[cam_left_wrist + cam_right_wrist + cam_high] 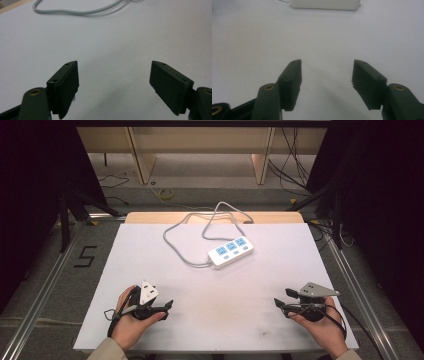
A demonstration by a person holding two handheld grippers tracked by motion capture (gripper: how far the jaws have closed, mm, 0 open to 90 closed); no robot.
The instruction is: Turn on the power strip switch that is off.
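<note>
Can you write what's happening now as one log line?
left gripper: open, empty | right gripper: open, empty | power strip: untouched, mid-table | cord: looped behind

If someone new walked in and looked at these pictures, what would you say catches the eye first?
Most likely the white power strip with three blue-faced sockets, lying toward the far middle of the white table, its grey cable looping behind it. Next, the two black tongs near the table's front edge, left tongs and right tongs, both open and holding nothing.
</note>
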